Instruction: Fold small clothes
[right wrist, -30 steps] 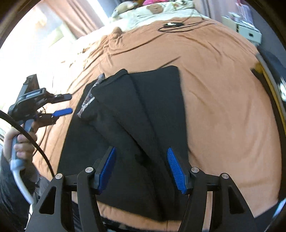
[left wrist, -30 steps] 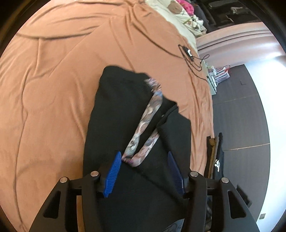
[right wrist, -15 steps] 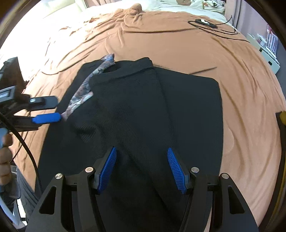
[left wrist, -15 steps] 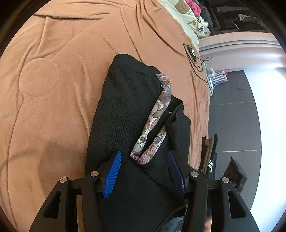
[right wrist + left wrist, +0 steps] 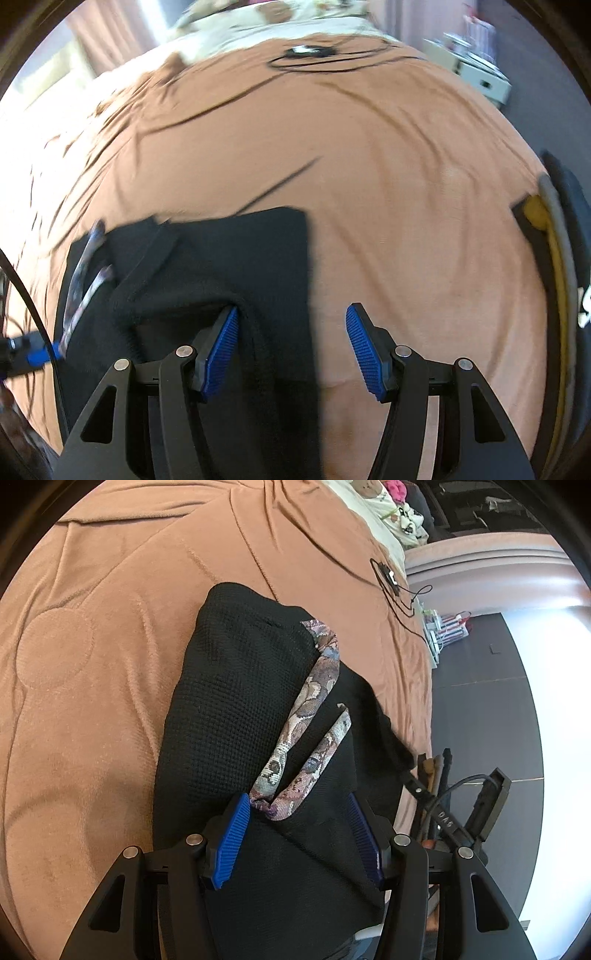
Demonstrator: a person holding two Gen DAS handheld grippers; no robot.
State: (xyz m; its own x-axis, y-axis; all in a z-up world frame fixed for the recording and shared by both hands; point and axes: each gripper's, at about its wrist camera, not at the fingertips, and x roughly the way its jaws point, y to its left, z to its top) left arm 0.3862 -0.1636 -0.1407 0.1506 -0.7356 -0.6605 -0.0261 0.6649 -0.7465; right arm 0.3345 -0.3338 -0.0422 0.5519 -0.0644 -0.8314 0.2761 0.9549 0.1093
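Garment [image 5: 236, 709], black, lies between left fingers [image 5: 227, 843] and under right fingers [image 5: 360, 350], both spread.

Black knit garment [image 5: 236, 709] with floral trim lies partly folded on bed.

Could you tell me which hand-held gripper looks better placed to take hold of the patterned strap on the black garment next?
Probably the left hand-held gripper: the looped end of the patterned woven strap lies just ahead of its open fingertips. The right hand-held gripper sits over the black knitted garment's opposite edge.
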